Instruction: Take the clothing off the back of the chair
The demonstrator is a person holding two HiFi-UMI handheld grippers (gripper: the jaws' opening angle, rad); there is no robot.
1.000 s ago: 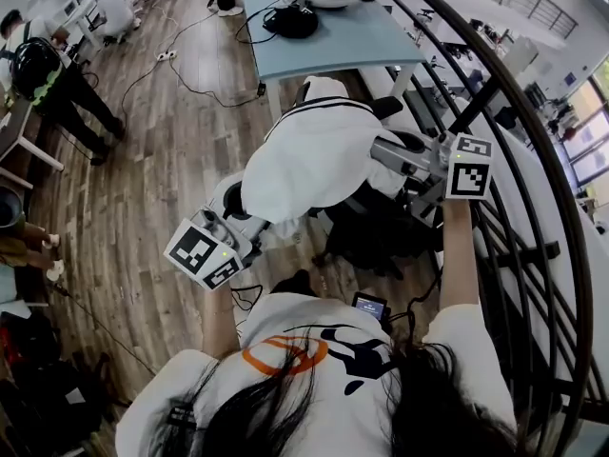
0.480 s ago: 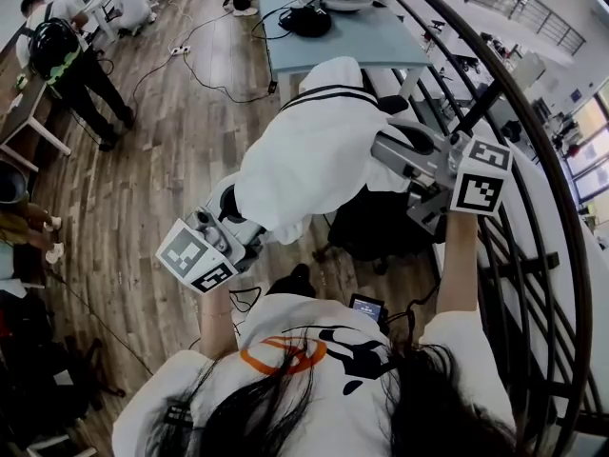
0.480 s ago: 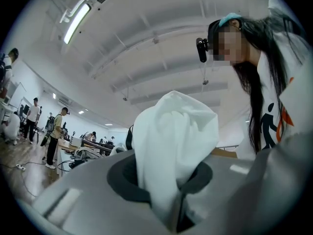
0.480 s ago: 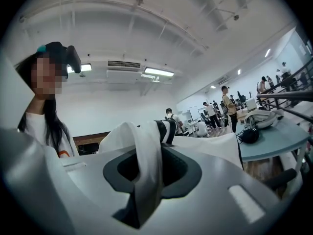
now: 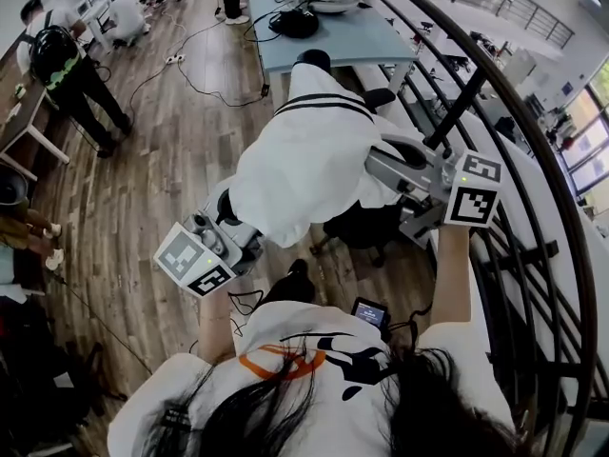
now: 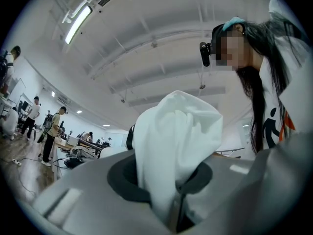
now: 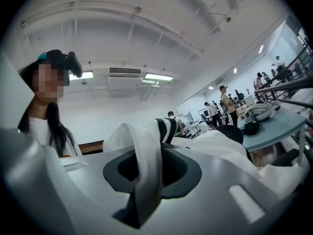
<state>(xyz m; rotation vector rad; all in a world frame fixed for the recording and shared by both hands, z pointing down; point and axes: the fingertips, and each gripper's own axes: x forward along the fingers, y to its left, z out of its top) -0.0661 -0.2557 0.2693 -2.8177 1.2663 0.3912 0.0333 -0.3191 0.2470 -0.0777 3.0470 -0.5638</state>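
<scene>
Head view: white garment [image 5: 304, 155] hides the chair [image 5: 366, 225] back and most of the seat. Tips of left gripper [image 5: 231, 222] and right gripper [image 5: 383, 165] buried in cloth. Dark bundle [image 5: 293, 22] on far surface [image 5: 362, 46]: too small to tell.

No text, label, brand or number is legible in any of these views.

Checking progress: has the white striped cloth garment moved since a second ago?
Yes: white striped garment pulled toward the person, baring the black chair top.
</scene>
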